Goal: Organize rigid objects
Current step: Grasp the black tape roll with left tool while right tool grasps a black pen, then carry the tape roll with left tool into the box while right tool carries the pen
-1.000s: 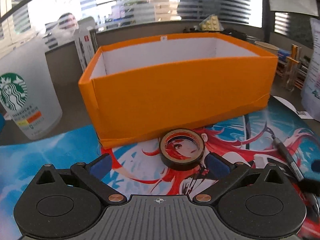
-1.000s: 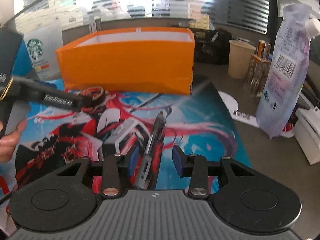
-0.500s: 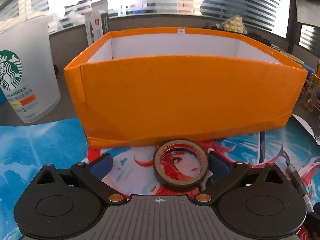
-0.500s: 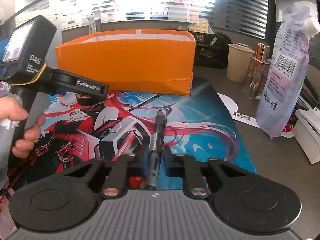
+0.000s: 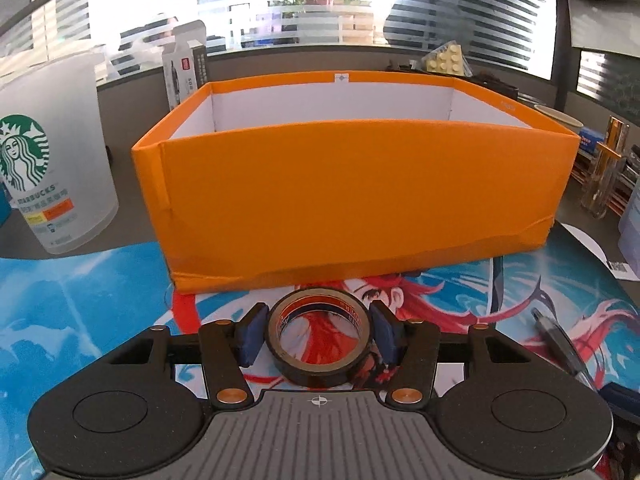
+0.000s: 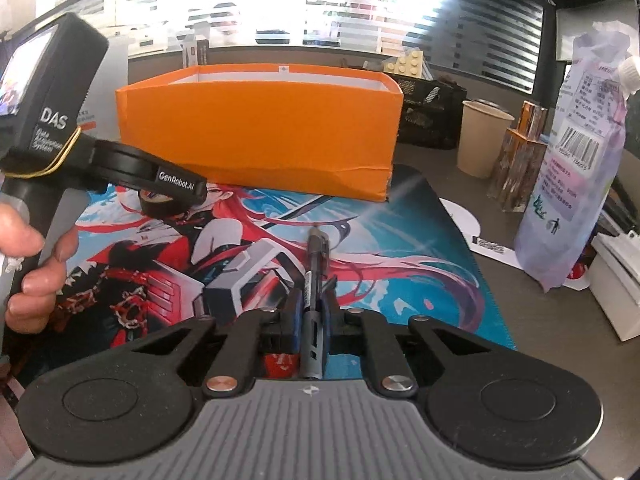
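My left gripper (image 5: 318, 336) is shut on a black tape roll (image 5: 319, 372) that lies on the printed desk mat (image 5: 80, 300), just in front of the orange box (image 5: 352, 196). The blue pads (image 5: 252, 334) press both sides of the roll. My right gripper (image 6: 311, 322) is shut on a black pen (image 6: 315, 280) that points forward over the mat (image 6: 420, 280). The left gripper's body (image 6: 120, 164) shows in the right wrist view, over the tape roll (image 6: 158, 206). The orange box (image 6: 260, 132) stands open behind it. The pen (image 5: 560, 340) also shows at the right in the left wrist view.
A Starbucks cup (image 5: 48, 160) stands left of the box. A paper cup (image 6: 482, 136), small amber bottles (image 6: 520, 152) and a plastic pouch (image 6: 576, 152) stand at the right. A black basket (image 6: 428, 116) sits behind the box.
The left gripper's jaws have closed from wide open onto the tape roll. The right gripper has closed onto the pen and now holds it straight between the pads.
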Motion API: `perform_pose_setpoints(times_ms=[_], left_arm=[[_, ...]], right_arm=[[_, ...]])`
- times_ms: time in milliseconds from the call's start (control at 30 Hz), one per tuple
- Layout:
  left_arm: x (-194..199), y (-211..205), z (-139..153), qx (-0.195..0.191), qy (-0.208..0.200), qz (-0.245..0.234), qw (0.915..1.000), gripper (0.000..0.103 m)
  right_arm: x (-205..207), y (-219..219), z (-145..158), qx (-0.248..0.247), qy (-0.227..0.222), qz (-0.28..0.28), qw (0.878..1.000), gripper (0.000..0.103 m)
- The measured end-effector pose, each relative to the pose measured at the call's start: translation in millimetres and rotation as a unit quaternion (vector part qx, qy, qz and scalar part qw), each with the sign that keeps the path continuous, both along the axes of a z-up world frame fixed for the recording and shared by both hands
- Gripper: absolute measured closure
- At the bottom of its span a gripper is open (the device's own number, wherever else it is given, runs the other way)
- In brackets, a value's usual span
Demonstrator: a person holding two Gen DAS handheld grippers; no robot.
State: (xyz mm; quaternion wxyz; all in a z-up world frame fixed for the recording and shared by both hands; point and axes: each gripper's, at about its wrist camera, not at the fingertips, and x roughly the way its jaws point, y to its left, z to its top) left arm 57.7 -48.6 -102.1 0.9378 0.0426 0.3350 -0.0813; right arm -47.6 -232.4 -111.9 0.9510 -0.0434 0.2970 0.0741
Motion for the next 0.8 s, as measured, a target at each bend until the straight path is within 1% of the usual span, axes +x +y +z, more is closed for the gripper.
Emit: perform_pose_setpoints(times_ms=[133, 267, 367, 467, 633, 800], left_arm=[[-12, 7, 1, 0.013, 0.000, -0.001, 0.9999, 0.050], [-23, 21, 1, 0.013, 0.004, 0.005, 0.9999, 0.050], [-27, 35, 1, 0.002, 0.011, 0.013, 0.9999, 0.050], [-33, 48, 1, 0.001, 0.012, 0.023, 0.9997, 0.050], [-45, 64, 10, 0.001, -0.009, 0.031, 0.9995, 0.050], [-50, 71, 19, -0.006, -0.025, 0.027, 0.9993, 0.050]], right_arm=[[8, 2, 1, 0.012, 0.004, 0.004, 1.000, 0.093], [22, 9, 2, 0.000, 0.010, 0.011, 1.000, 0.093], [29, 20, 0, -0.023, 0.002, 0.014, 1.000, 0.093], [30, 29, -1, -0.029, -0.004, 0.022, 0.999, 0.094], [26, 36, 3, -0.033, -0.015, 0.021, 0.999, 0.094], [21, 40, 15, -0.029, -0.025, 0.020, 0.999, 0.094]])
